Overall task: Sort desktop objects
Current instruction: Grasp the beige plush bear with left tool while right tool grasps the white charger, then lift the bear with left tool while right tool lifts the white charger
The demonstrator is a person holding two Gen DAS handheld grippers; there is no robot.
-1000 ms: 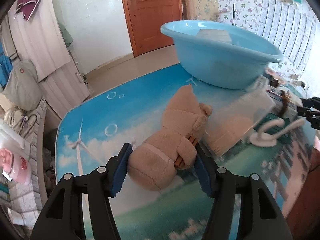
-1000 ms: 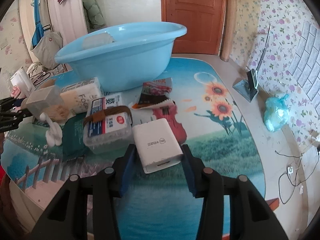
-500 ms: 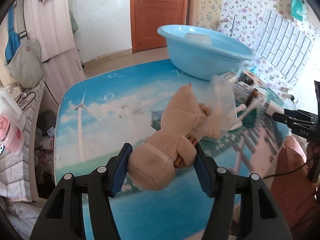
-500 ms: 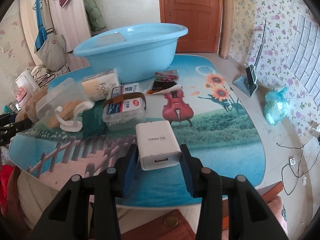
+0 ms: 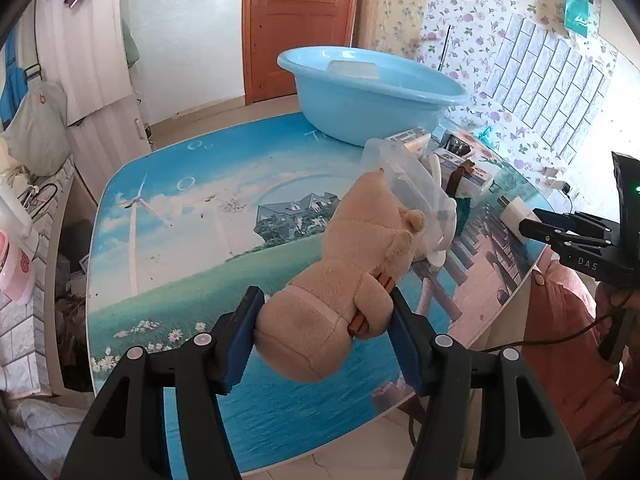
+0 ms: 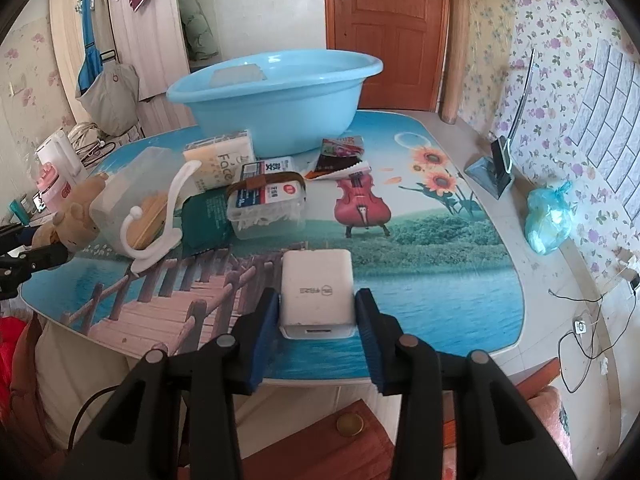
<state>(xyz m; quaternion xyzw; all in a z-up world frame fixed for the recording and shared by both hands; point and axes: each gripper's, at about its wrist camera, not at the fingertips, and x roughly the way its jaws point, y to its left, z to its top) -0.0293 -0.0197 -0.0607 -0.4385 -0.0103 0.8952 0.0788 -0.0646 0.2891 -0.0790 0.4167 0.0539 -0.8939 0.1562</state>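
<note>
Fingers still gripping plush bear, lifted higher

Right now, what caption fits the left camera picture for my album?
The left gripper holds a teddy bear above the table, facing the blue tub.

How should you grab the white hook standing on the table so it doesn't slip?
Probably pinch the white hook across its curved upright stem, coming from above. The stem is thin and rises clear of its flat base, while the base lies flush on the table with no edge to get under.
</note>
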